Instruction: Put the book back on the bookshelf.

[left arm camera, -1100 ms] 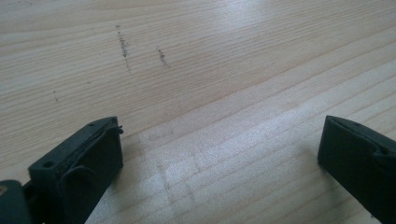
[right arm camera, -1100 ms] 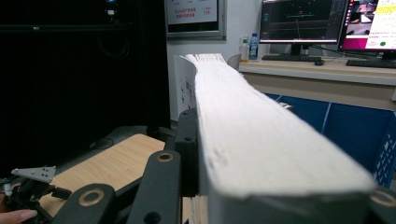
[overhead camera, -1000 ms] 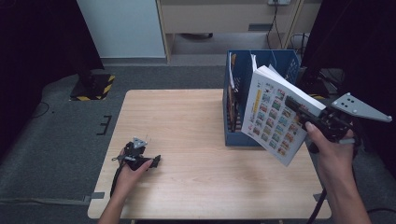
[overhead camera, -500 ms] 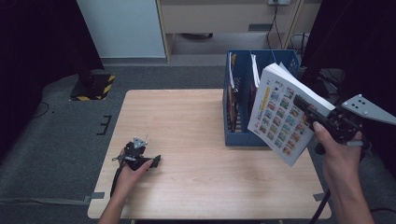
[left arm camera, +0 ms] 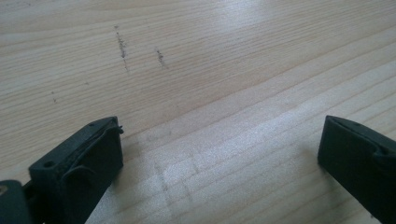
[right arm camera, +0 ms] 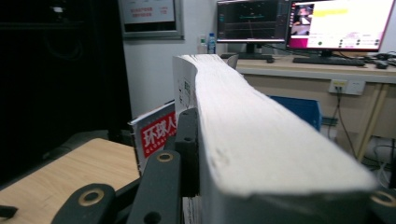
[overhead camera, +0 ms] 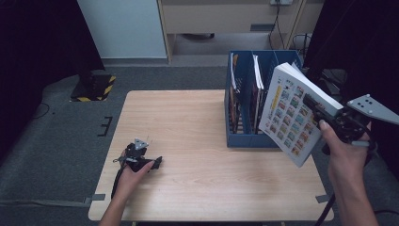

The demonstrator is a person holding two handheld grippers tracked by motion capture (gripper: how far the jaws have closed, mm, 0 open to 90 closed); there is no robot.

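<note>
Right tool [overhead camera: 324,115] clamps book [overhead camera: 294,113] — page edges [right arm camera: 261,140] fill its own view.

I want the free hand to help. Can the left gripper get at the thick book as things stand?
Probably not: the left gripper rests open on the table near its left front, while the right gripper holds the book up beyond the blue rack.

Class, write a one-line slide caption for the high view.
Right gripper holds a thick book beside the blue file rack; left gripper rests on the table.
</note>
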